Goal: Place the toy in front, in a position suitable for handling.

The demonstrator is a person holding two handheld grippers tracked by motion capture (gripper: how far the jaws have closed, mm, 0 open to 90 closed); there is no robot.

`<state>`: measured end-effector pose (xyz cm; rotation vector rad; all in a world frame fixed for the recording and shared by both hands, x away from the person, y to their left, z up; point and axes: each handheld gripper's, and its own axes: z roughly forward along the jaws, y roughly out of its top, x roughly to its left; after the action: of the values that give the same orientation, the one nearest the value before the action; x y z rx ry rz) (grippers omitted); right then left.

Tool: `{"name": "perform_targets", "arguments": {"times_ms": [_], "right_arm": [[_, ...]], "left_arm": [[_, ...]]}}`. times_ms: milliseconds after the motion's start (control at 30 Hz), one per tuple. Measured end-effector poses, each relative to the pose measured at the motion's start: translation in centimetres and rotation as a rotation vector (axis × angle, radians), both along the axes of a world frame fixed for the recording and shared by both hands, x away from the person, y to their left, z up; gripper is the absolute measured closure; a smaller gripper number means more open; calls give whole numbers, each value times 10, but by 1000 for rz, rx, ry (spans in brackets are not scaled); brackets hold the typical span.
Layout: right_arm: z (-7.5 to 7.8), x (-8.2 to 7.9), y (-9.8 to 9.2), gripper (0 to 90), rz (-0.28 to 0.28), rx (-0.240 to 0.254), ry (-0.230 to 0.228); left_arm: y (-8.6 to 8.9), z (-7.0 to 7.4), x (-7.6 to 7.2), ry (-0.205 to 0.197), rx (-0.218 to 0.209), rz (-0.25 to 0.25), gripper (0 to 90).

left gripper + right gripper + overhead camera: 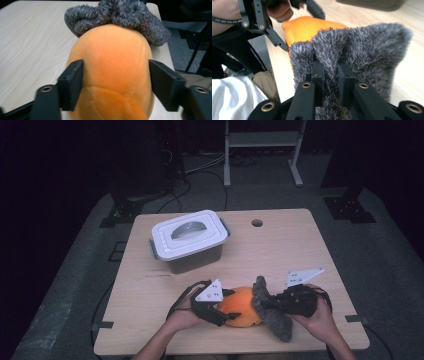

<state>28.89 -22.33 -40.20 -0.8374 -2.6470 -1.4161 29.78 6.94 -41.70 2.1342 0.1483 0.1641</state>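
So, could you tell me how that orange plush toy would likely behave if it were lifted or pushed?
The orange plush toy looks soft, so it would probably squash rather than resist. Its rounded body may rock when pushed, though the fabric should drag on the table. The grey fuzzy top, pinched by the right gripper, bunches up, so it probably flops.

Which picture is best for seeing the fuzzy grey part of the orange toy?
The right gripper view: the fuzzy grey part is close up there, pinched in the right tool. The left gripper view shows it behind the orange toy. The high view shows it small and dim.
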Motion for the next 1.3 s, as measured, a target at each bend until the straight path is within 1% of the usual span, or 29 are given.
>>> {"name": "perform_targets", "arguments": {"times_ms": [67,100,133,200,233,267,333,367,400,467,500,533,567,600,633,667,700,733,767,800,867,900,967,1033,1100,1167,1233,1267,1300], "right_arm": [[-2,0,1,776,15,-3,4],[-3,-1,1,776,20,-6,5],[-3,-1,1,776,24,-9,4],[-5,-1,2,776,25,-7,6],[-5,-1,2,776,22,-7,7],[-5,-1,2,776,17,-9,9],[-4,0,1,777,3,-16,8],[-3,1,0,777,0,-11,10],[-1,1,-1,778,-3,-7,15],[4,2,-4,779,-22,3,3],[6,3,-4,780,-27,12,-3],[8,3,-5,780,-33,37,-12],[9,4,-5,780,-39,53,-17],[10,5,-3,777,-43,57,-16],[9,6,0,776,-41,56,-19],[7,6,2,776,-36,44,-16],[3,7,5,777,-25,35,-6],[1,7,6,777,-19,30,-3],[-2,7,7,778,-10,30,7],[-3,7,6,777,-2,29,14],[-5,6,7,777,16,27,28],[-6,4,8,777,19,26,28],[-6,3,10,777,24,14,22],[-5,3,9,778,26,1,18],[-7,4,5,778,23,5,28],[-10,6,-3,777,3,-7,37],[-14,7,-11,776,-31,-25,50],[-14,7,-13,776,-45,-35,51],[-13,6,-14,777,-57,-38,41]], "left_arm": [[-2,4,1,5,-1,8,195],[-3,5,1,9,-4,16,169],[-4,5,2,15,3,23,146],[-7,2,5,42,19,43,136],[-7,0,6,52,16,43,163],[-6,-2,5,38,9,44,240],[-6,-2,3,-1,2,48,364],[-6,0,1,-42,-4,44,407],[-6,2,-1,-91,-11,51,443],[-7,3,-3,-149,-34,70,461],[-8,3,-4,-197,-40,85,460],[-8,1,-4,-209,-49,89,449],[-9,-1,-3,-194,-43,83,431],[-11,-4,-2,-182,-23,76,404],[-12,-7,-2,-171,-19,66,385],[-11,-8,-2,-152,-21,57,364],[-11,-7,-1,-139,-9,50,334],[-11,-5,-1,-108,-4,36,307],[-10,-4,1,-59,-26,25,267],[-8,-2,3,-11,-57,21,226],[-4,1,7,22,-103,47,210],[-3,0,9,28,-93,49,222],[-4,-4,9,15,-71,50,299],[-4,-6,9,24,-71,48,323],[-3,-6,10,34,-65,44,333],[-1,-8,11,41,-66,44,333],[0,-9,11,48,-67,38,333],[0,-9,10,47,-66,37,333],[0,-9,10,48,-65,36,333]]}}
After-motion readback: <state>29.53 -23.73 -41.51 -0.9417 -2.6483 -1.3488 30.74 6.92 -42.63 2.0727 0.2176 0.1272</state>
